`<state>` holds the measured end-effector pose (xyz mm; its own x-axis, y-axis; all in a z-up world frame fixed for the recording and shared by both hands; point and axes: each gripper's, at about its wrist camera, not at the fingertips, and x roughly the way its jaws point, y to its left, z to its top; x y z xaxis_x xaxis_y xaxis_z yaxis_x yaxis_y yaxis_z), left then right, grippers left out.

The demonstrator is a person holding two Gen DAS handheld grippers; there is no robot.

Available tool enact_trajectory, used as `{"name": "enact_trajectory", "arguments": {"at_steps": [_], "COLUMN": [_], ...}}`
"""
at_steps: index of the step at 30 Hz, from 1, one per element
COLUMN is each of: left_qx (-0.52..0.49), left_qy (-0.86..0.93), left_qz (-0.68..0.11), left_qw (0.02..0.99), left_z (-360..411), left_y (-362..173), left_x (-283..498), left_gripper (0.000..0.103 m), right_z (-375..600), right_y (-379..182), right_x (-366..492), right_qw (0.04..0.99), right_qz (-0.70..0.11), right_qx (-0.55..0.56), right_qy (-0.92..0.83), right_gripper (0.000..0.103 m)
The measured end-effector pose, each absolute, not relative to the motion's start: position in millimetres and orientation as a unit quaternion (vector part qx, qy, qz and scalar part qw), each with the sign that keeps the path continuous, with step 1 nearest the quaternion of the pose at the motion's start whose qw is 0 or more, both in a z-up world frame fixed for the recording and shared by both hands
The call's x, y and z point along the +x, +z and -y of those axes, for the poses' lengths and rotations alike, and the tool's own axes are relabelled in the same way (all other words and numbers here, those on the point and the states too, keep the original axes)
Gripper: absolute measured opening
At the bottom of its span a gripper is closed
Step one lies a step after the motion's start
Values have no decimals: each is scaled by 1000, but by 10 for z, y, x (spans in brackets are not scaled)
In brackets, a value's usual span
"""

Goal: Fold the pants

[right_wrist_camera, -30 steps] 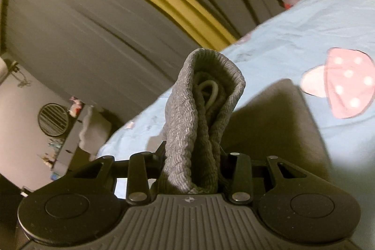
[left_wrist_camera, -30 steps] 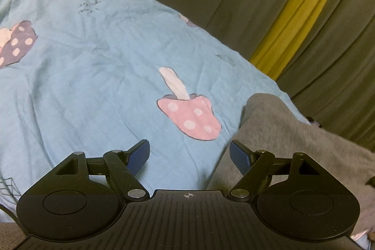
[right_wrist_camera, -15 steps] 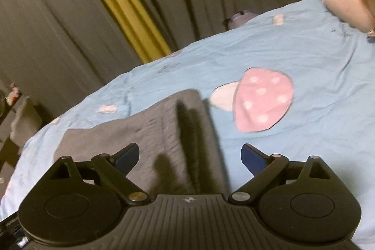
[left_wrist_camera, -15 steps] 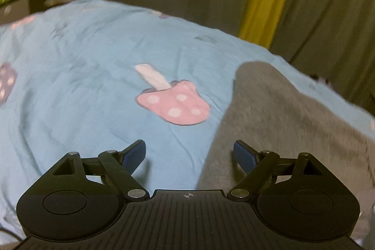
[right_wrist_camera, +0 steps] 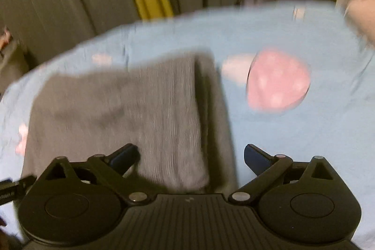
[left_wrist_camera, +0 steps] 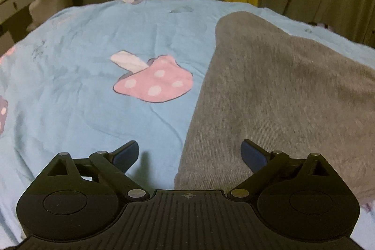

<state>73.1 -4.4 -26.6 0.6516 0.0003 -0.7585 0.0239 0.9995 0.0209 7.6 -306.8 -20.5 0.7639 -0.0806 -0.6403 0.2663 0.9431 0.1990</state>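
left tongs (left_wrist_camera: 189, 152): wide apart, just opened more, holding nothing | right tongs (right_wrist_camera: 191, 154): wide apart, let go | gray pants (right_wrist_camera: 131, 114): folded flat under both tongs | pink mushroom (left_wrist_camera: 153, 84): farther, past left tongs, on blue sheet (left_wrist_camera: 70, 62)

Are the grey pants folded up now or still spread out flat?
Folded. The grey knitted pants lie on the light blue mushroom-print bedspread with one layer doubled over another, its edge visible along the right side.

We see a bed (left_wrist_camera: 70, 109) covered by a light blue sheet (left_wrist_camera: 98, 43) printed with pink spotted mushrooms (left_wrist_camera: 154, 86). Grey knit pants (left_wrist_camera: 269, 97) lie folded flat directly on the sheet, just beside one mushroom print.
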Motion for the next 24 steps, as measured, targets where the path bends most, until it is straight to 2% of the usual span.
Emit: {"name": "enact_trajectory", "arguments": {"at_steps": [3,5,7,9,10,14,18,21,24], "left_qx": [10,17,21,19,17,6,-10,-34,-27], "left_qy": [-6,-5,-5,-5,-5,-4,-9,-38,-60], "left_qz": [-414,-411,-410,-411,-412,-411,-374,-332,-339], "left_qw": [910,911,912,912,911,912,927,942,938], "left_z": [35,53,67,61,54,29,-11,-50,18], "left_y": [-247,-248,-244,-245,-244,-234,-135,-40,-62], "left_x": [722,716,712,719,722,726,635,531,554], "left_gripper": [98,98,98,98,98,98,98,98,98], "right_z": [2967,2861,2775,2718,2690,2518,2456,2518,2508], "right_y": [-6,48,41,-19,-57,-263,-202,-163,-231], "right_x": [-87,-116,-61,12,37,114,89,2,71], "right_qw": [959,970,970,964,961,939,942,950,944], "right_qz": [-245,-215,-225,-253,-267,-344,-335,-307,-327], "right_qx": [119,98,83,80,75,20,10,53,47], "right_qy": [-76,-63,-50,-26,-14,3,-2,22,16], "right_gripper": [98,85,54,36,31,31,31,31,35]}}
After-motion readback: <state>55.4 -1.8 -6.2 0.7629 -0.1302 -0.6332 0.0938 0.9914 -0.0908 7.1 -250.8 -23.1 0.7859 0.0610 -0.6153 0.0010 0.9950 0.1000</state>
